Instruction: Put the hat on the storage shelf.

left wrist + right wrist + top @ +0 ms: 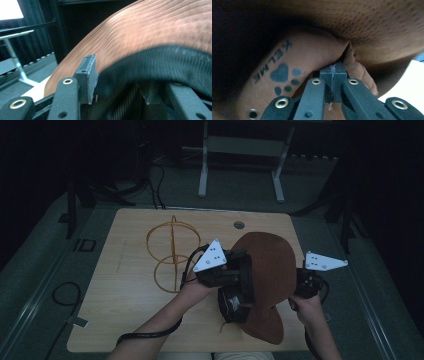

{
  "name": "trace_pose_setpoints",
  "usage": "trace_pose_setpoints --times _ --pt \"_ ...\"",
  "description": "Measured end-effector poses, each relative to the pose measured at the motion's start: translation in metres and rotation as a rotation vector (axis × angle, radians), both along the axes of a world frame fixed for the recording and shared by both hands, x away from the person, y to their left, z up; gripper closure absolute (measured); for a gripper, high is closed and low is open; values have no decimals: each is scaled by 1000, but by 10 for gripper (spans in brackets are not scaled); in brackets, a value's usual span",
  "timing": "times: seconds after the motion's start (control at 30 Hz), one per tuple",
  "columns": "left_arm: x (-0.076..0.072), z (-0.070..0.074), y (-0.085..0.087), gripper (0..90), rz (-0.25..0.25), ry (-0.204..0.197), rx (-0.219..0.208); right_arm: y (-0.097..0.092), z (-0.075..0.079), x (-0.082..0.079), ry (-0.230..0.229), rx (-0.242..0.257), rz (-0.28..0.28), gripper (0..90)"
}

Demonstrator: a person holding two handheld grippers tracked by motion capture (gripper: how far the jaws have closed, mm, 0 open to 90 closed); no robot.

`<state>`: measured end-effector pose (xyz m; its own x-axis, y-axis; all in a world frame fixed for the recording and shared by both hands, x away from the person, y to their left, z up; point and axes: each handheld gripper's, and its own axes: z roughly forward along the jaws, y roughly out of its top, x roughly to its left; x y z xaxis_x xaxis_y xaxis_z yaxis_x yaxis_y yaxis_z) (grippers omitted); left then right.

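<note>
A brown cap [270,265] is held up over the right half of the wooden table [115,310]. My left gripper [244,279] is at the cap's left side. In the left gripper view its jaws [120,85] stand apart, with the cap's black inner lining [160,67] lying between them and the ribbed brown cloth [150,30] above. My right gripper [300,287] is at the cap's right edge, partly hidden beneath it. In the right gripper view its jaws [334,72] are shut on a fold of the brown cloth, next to a printed KELME paw mark [279,73].
A golden wire stand [172,252] made of rings rises on the table left of the left hand. A round cable hole [239,225] is near the table's far edge. A white desk frame [240,160] stands beyond, and a cable [65,292] lies on the floor at the left.
</note>
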<state>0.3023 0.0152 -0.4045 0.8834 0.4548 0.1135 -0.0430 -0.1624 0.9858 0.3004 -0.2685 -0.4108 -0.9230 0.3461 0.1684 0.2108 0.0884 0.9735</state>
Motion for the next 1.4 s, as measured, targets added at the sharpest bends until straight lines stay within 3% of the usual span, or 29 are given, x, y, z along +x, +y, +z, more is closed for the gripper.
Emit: trace_pose_setpoints --times 0.37,0.57,0.9,0.97,1.07,1.23,1.4 --pt "-1 -11 18 519 55 45 10 -21 16 1 -36 32 -79 900" --pt "-11 -22 28 503 66 40 51 -30 22 2 -40 55 -94 900" --pt "-28 -64 65 504 115 121 137 -42 37 15 -55 79 -156 900" --pt "-29 -67 68 503 119 125 141 -43 38 17 -54 83 -163 900" --pt "-38 -81 87 503 148 147 147 -46 42 25 -53 90 -196 900" --pt "-49 -98 107 503 180 164 190 -45 47 34 -56 100 -222 900" --pt "-58 -115 129 501 230 197 191 -41 50 46 -51 103 -246 900"
